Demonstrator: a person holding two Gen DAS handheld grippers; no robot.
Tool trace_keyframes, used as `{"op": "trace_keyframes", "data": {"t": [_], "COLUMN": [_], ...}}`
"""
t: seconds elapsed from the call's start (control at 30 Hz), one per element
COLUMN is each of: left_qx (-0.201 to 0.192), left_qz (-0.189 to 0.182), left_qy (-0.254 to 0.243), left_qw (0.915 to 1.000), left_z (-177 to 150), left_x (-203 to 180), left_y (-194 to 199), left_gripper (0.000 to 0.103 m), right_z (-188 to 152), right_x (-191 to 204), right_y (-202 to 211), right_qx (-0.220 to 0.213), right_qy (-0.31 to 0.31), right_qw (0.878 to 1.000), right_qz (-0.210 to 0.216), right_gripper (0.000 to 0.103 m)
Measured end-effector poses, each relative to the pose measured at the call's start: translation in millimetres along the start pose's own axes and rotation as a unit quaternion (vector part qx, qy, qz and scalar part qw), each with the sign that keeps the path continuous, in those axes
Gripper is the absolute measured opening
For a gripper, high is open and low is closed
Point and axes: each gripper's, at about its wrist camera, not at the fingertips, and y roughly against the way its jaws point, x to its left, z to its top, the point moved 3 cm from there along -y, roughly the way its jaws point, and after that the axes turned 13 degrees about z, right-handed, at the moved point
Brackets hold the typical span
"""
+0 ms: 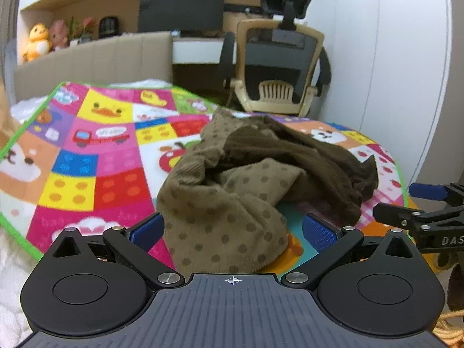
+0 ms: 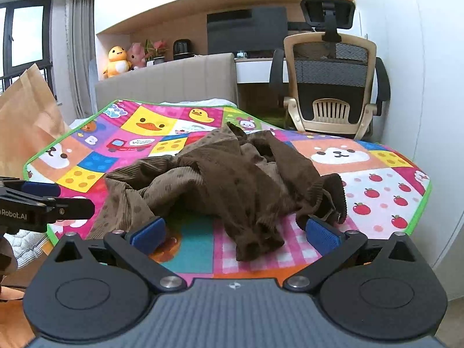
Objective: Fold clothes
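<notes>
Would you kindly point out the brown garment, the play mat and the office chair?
brown garment [image 2: 232,179], right wrist view, middle of the crumpled heap.
play mat [image 2: 377,182], right wrist view, apple-patterned panel.
office chair [image 2: 330,72], right wrist view, mesh backrest.

One garment [image 2: 232,174], two claws [image 1: 232,229] [image 2: 235,232], one mat [image 2: 377,179]

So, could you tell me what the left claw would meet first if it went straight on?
Most likely the crumpled brown garment: the open left claw points at its near dotted fold.
</notes>
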Motion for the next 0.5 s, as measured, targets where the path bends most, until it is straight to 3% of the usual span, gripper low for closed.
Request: {"op": "trace_keyframes", "data": {"t": [0.13, 0.2, 0.5], "left_qx": [-0.022, -0.013, 0.010], "left_qz": [-0.003, -0.004, 0.001], "left_qy": [-0.013, -0.008, -0.007], "left_qw": [0.9997, 0.9999, 0.9999], "left_z": [1, -1, -2], "left_x": [-3, -3, -2], "left_y": [6, 2, -1], "left_gripper": [0.103, 0.103, 0.103], "right_z": [-1, -1, -5], "right_x": [1, 5, -1], "right_y": [2, -7, -8], "right_qx": [0.000, 0.019, 0.020], "right_qy": [0.005, 0.006, -0.006], "right_qw": [1.000, 1.000, 1.000], "right_qz": [0.001, -0.001, 0.000], "right_gripper": [0.103, 0.103, 0.103]}}
